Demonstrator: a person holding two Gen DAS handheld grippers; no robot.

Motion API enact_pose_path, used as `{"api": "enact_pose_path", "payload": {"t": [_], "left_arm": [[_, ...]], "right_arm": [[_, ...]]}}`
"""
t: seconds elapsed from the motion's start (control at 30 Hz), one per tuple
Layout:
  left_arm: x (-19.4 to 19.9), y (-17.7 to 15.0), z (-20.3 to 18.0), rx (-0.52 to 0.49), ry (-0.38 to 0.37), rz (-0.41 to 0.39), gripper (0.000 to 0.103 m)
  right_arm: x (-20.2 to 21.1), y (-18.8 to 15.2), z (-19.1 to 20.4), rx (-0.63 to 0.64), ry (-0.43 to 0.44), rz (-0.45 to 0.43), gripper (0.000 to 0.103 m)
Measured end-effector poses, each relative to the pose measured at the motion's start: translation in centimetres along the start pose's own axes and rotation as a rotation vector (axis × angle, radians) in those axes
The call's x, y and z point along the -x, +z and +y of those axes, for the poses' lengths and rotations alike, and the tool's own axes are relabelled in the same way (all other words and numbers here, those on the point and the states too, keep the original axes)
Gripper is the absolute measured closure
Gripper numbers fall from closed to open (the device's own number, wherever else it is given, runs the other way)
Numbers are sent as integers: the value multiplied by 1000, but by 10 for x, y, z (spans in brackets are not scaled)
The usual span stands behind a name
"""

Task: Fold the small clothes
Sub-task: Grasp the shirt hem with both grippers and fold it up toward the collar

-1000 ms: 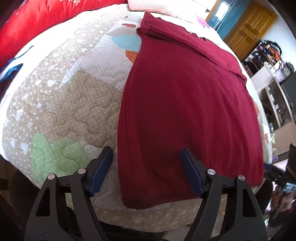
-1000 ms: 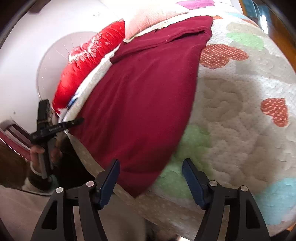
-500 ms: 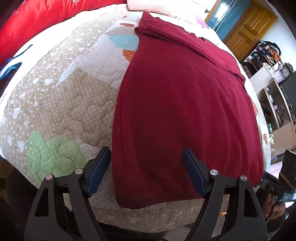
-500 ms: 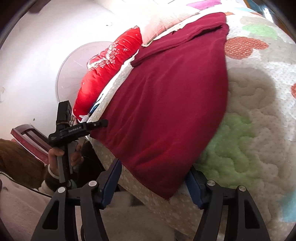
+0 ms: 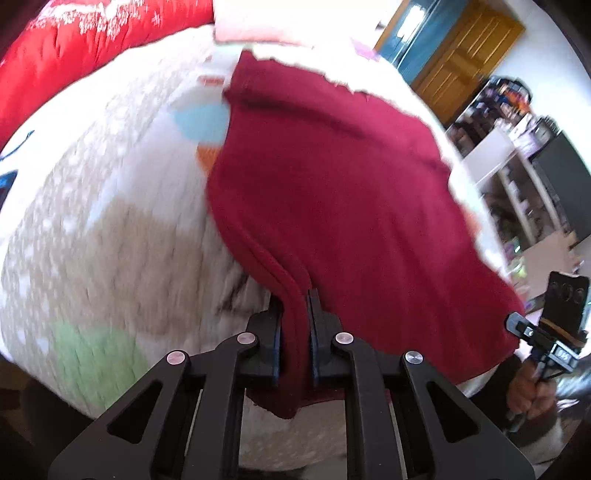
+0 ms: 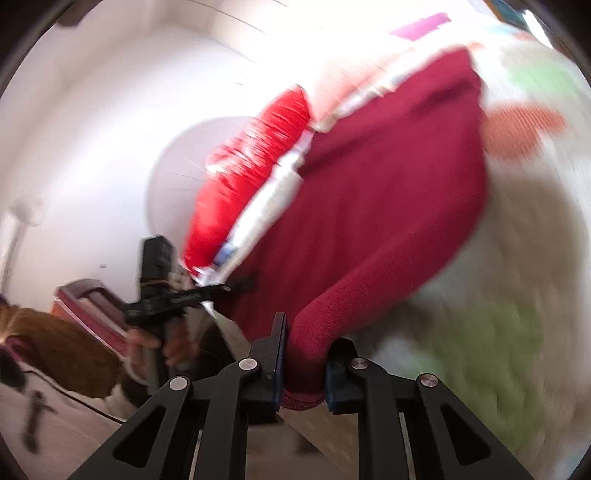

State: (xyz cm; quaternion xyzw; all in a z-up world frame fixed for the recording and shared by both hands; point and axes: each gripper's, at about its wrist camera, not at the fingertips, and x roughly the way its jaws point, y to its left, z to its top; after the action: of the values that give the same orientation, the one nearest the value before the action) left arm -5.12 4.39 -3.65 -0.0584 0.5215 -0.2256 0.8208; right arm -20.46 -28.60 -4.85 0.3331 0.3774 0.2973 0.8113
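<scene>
A maroon garment (image 5: 351,206) lies spread on a patchwork quilt (image 5: 110,229), its near hem hanging at the bed's edge. My left gripper (image 5: 294,299) is shut on the hem's near left corner, and the cloth rises in a ridge between the pads. In the right wrist view my right gripper (image 6: 308,332) is closing, with the other near corner of the garment (image 6: 369,221) bunched and pressed between its pads. Each view shows the other gripper from the side, held in a hand: the right gripper (image 5: 513,325) and the left gripper (image 6: 236,287). Both views are motion-blurred.
A red padded cover (image 5: 74,55) and a pale pillow (image 5: 258,22) lie at the head of the bed. A wooden door (image 5: 465,55) and cluttered shelves (image 5: 517,177) stand beyond the bed's right side. A white wall (image 6: 92,129) is on its left.
Both grippers stood open around the hem corners; now both have closed on the cloth and risen slightly, lifting the corners off the quilt. The right gripper also tilted upward.
</scene>
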Motion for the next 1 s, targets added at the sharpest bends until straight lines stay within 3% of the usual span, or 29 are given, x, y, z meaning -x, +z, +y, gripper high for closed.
{"api": "enact_pose_path", "payload": {"t": [0.17,0.37,0.47,0.7,0.8,0.9,0.93,1.0], "left_arm": [[12,58,-1,16,-15,-113,93],[-6,135,-9,10,-17,-171,93],[-22,172,-14,2,23,-204,93],[-96,249,0,62,104,-180,94],[-131,273,10,81,89,-139,92],[-142,287,22,120,37,-122,85],[-141,289,23,111,22,-120,83],[-135,294,22,94,-6,-116,69]], "right_arm": [[0,59,10,66,25,-88,88],[-5,133,-2,80,-17,-191,89],[-12,168,-15,59,-35,-225,89],[-38,258,-71,-15,-126,-282,89],[-58,285,-103,-71,-182,-266,89],[-76,301,-138,-176,-264,-218,77],[-75,303,-144,-200,-254,-223,74],[-62,302,-146,-226,-187,-259,63]]}}
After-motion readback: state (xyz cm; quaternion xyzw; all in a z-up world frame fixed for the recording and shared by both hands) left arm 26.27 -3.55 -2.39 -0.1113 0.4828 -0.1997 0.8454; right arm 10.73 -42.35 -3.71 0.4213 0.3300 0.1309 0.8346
